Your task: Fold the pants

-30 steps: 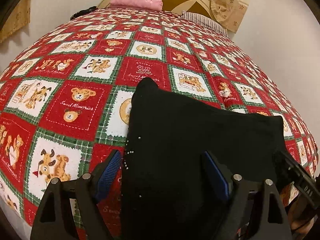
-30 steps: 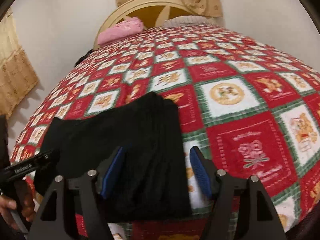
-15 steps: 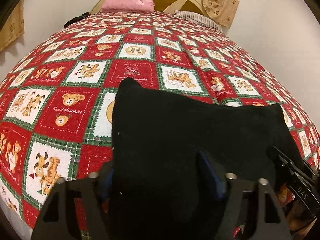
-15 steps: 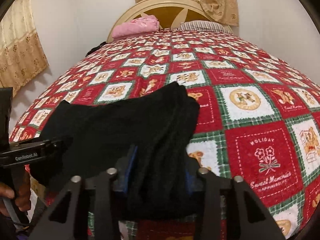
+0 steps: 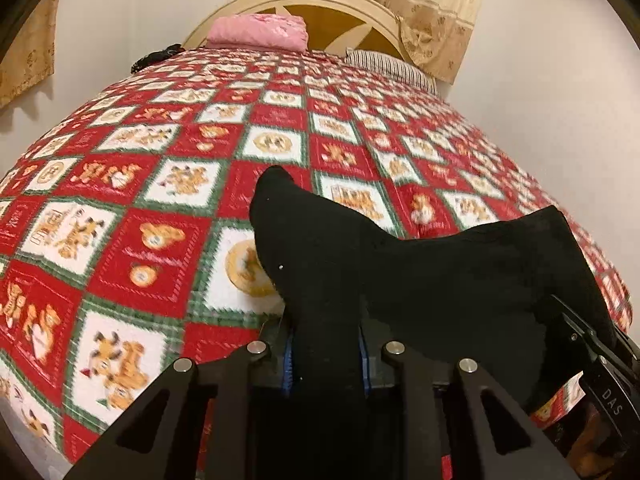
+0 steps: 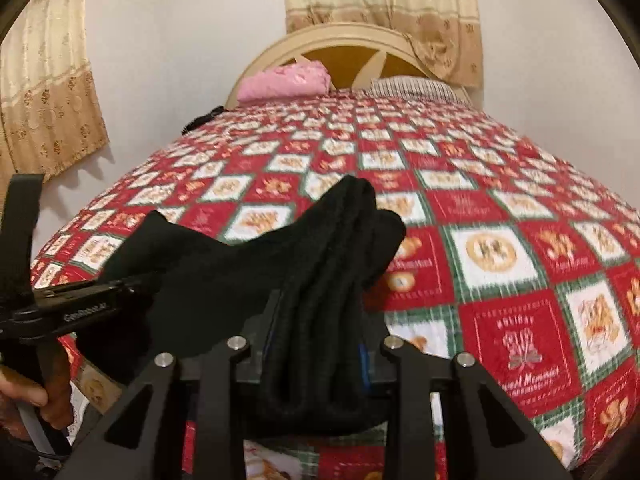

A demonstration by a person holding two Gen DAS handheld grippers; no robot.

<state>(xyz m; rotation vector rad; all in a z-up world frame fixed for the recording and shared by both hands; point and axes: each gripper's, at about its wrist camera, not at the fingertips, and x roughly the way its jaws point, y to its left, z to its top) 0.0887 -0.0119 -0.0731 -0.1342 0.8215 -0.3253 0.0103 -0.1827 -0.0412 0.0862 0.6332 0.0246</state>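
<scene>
Pants (image 5: 432, 280): black, already doubled into a thick bundle, lifted partly off the bedspread. The near edge is raised at both grippers; the far corners droop ahead of the fingers, and whether they touch the cover cannot be told.
Left gripper (image 5: 326, 354): closed narrow on the pants' near left corner, cloth bunched between the blue pads and running forward from them.
Right gripper (image 6: 318, 346): closed narrow on the near right corner, where several stacked layers show as ridges between the jaws.
Reason for the hold: judged to be a two-corner pinch, so that the near edge stays level and the layers do not slide apart while the cloth is carried over for the next fold.
Span between grippers: the cloth sags in a shallow dip between the two holds, so it is not taut.
Step in hand (judgement): lifting the near edge to fold it away toward the far edge.
Bedspread (image 5: 160, 184): red, white and green bear patchwork, below and ahead of both grippers.
Pink pillow (image 6: 284, 80): far ahead, against the headboard (image 6: 352, 38); well apart from the work.
Risk (judgement): the thick right-hand stack could slip a layer.
</scene>
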